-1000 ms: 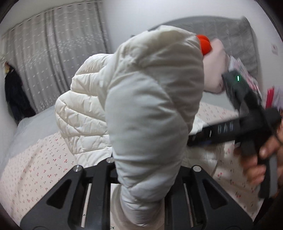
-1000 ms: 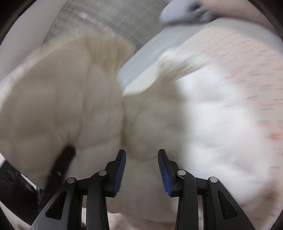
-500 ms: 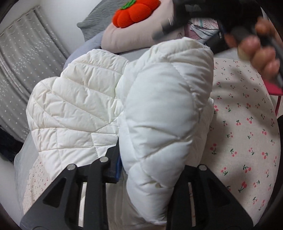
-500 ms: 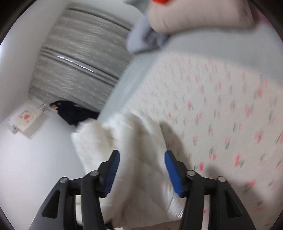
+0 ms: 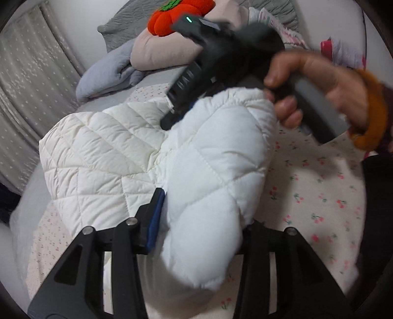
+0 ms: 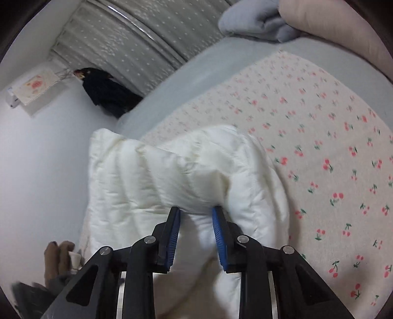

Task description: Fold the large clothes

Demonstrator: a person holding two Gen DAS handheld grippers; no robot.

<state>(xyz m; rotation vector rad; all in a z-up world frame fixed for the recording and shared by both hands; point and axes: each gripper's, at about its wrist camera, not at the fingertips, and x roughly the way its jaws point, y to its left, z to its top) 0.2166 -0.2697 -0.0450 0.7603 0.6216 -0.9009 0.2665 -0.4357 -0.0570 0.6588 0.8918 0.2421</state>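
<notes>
On the left side of the bed hangs a grey curtain (image 5: 22,81), and below it the white quilted jacket (image 5: 103,157) lies puffed up on the cherry-print bedspread (image 5: 316,196). The left gripper (image 5: 196,216) is clamped on a thick fold of the jacket, which bulges up between its fingers and hides the right one. Behind the jacket, near the headboard, sit a blue-grey blanket (image 5: 108,73), a pink pillow (image 5: 162,51) and an orange pumpkin cushion (image 5: 179,14) on top of it. To the right, a hand (image 5: 316,81) holds the right gripper (image 5: 172,120), its tips pressed into the jacket's upper edge.

In the right wrist view, the right gripper (image 6: 196,216) has its blue pads (image 6: 218,235) squeezing a bunched ridge of the jacket (image 6: 152,176), with the bedspread (image 6: 319,137) spreading off to the right.
</notes>
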